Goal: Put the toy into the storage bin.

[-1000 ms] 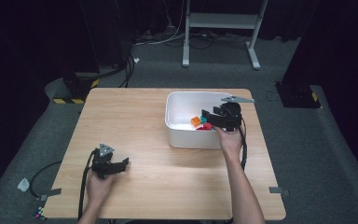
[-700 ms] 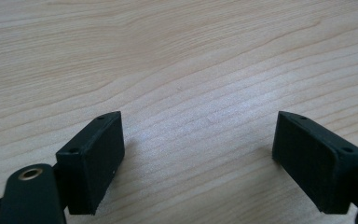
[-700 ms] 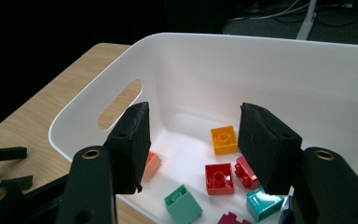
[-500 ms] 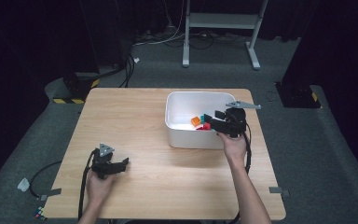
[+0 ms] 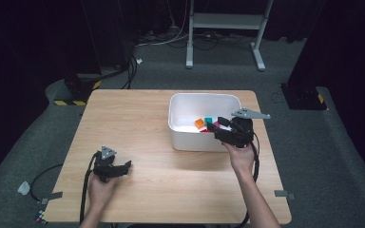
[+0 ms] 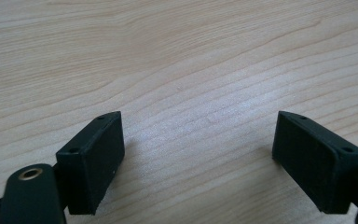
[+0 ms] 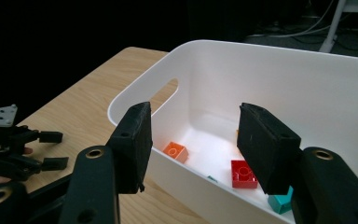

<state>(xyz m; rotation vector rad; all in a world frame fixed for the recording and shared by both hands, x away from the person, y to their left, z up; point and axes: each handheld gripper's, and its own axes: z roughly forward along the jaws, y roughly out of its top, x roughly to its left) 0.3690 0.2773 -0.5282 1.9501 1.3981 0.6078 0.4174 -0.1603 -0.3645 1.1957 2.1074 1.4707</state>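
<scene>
I see the light wooden table (image 5: 147, 123) with a white rectangular plastic bin (image 5: 190, 137) standing on its far right part. My right gripper (image 5: 213, 125) hangs over the bin's right near corner, jaws about half apart and gripping nothing; they have just been closing a little, with only air between them. My left gripper (image 5: 126, 166) rests low over bare wood at the near left, jaws spread wide and empty. Inside the bin lie a small orange plastic brick (image 7: 175, 151), a red brick (image 7: 243, 173) and a teal brick (image 7: 279, 202), well apart from the jaws.
</scene>
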